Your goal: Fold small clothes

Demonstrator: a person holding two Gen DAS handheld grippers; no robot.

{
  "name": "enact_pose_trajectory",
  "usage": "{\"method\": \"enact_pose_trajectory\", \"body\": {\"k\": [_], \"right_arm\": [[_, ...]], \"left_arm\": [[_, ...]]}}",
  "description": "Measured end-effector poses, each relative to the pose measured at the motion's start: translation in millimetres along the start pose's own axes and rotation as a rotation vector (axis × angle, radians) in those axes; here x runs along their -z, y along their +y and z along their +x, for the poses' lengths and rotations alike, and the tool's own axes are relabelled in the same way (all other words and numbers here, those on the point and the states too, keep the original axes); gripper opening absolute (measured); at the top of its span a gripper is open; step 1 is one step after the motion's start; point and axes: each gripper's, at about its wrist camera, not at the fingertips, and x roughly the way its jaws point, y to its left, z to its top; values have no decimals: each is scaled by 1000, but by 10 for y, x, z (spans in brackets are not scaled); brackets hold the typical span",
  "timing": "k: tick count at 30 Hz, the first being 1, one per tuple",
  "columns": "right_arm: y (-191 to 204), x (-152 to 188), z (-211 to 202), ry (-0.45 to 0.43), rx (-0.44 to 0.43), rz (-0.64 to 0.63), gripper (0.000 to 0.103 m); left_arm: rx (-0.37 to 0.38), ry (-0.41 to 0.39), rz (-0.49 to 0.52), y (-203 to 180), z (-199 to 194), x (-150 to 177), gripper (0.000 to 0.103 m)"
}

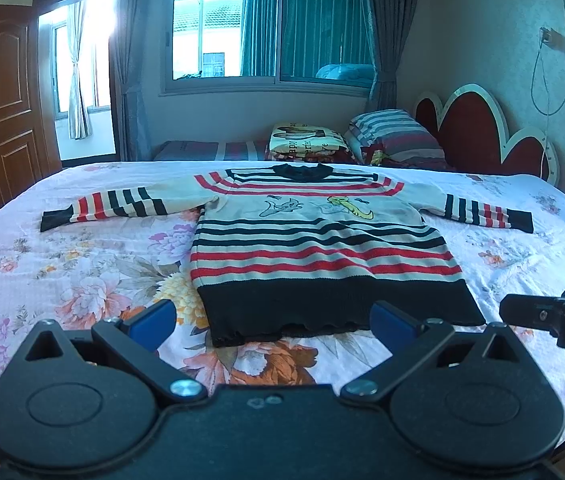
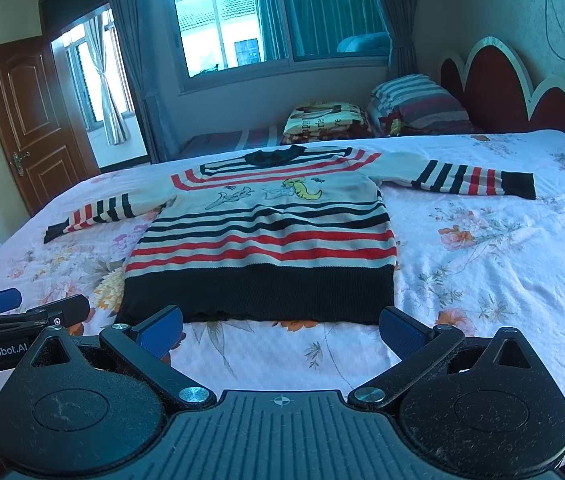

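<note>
A small striped sweater (image 1: 314,248) lies flat on the bed, front up, sleeves spread out to both sides, black hem nearest me. It has red, black and cream stripes and a cartoon print on the chest. It also shows in the right wrist view (image 2: 266,240). My left gripper (image 1: 274,320) is open and empty, just in front of the hem. My right gripper (image 2: 280,330) is open and empty, also just short of the hem. The right gripper shows at the right edge of the left wrist view (image 1: 554,316). The left gripper shows at the left edge of the right wrist view (image 2: 10,312).
The bed has a pink floral sheet (image 1: 82,272). Striped pillows (image 1: 398,136) and a folded printed blanket (image 1: 306,142) lie at the far side by a red headboard (image 1: 478,128). A window and an open wooden door (image 1: 2,96) are beyond.
</note>
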Motion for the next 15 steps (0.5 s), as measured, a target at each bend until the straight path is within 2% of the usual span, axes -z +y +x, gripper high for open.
{"method": "enact_pose_trajectory", "body": {"k": [15], "right_arm": [[9, 5, -15, -5, 1, -5, 103]], "left_arm": [[4, -1, 4, -8, -3, 5, 103]]}}
